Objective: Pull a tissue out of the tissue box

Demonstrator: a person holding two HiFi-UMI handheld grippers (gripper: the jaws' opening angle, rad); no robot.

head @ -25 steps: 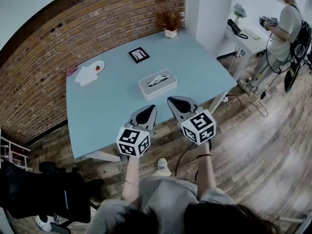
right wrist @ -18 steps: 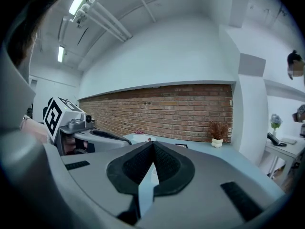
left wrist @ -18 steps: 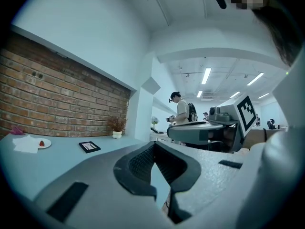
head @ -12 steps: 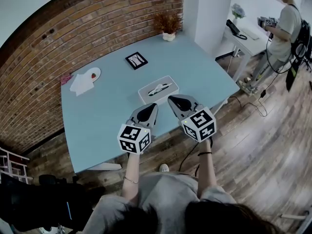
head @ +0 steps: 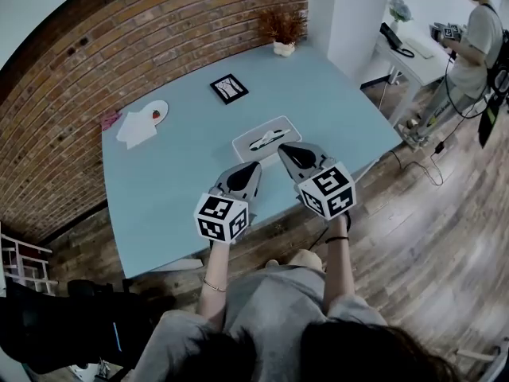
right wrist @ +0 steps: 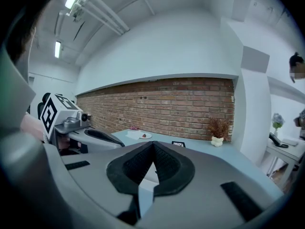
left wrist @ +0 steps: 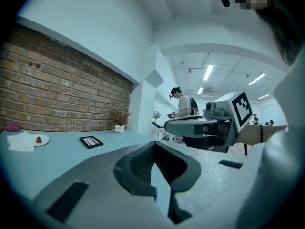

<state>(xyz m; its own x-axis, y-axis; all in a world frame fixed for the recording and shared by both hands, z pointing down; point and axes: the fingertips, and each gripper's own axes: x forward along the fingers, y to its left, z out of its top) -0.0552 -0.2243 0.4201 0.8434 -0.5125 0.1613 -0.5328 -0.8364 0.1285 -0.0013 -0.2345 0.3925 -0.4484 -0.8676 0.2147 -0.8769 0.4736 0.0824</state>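
A white tissue box (head: 267, 140) lies flat on the light blue table (head: 175, 173), a tissue tip showing in its dark top slot. My left gripper (head: 252, 166) hovers over the table's near edge, just left of and nearer than the box, its jaws shut with nothing between them. My right gripper (head: 284, 147) sits beside it at the box's near right corner, also shut and empty. In the right gripper view a sliver of the white box (right wrist: 148, 173) peeks through the notch behind the closed tips. The left gripper view shows only bare table past its shut jaws (left wrist: 153, 148).
A black-framed picture (head: 229, 88) lies behind the box, a potted dry plant (head: 282, 32) at the far corner, and a plate with paper napkin (head: 143, 122) at far left. A brick wall backs the table. Another person (head: 475, 38) stands at a desk far right.
Both grippers have moved forward side by side toward the tissue box, and sunk slightly. Their jaws stayed shut throughout.
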